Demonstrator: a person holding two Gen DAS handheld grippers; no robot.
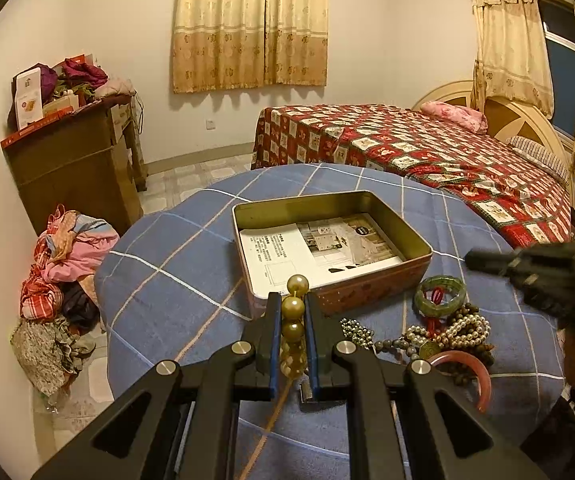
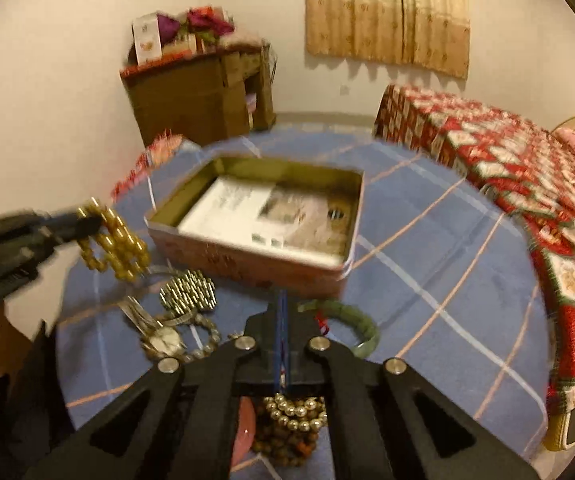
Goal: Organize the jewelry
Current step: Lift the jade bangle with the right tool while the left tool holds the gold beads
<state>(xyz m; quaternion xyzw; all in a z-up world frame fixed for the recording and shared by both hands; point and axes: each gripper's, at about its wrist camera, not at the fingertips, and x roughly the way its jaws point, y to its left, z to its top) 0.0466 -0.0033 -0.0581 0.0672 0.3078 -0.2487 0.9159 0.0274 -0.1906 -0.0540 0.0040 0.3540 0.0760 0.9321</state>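
Jaws of left gripper (image 1: 292, 308) clamped on gold beads (image 1: 292, 307), strand running lengthwise between fingers, tin (image 1: 329, 200) dead ahead, just beyond tips. Right gripper (image 2: 282, 312) pinched together, nothing visibly held, jade bangle (image 2: 361, 330) just right; left nearer tin.

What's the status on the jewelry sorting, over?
Left gripper shut on amber bead strand. Right gripper shut, nothing visibly held. Tin holds only paper; jewelry pile waiting. Path clear.

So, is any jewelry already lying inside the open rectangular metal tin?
No, the tin holds only a printed paper sheet; no jewelry lies inside.
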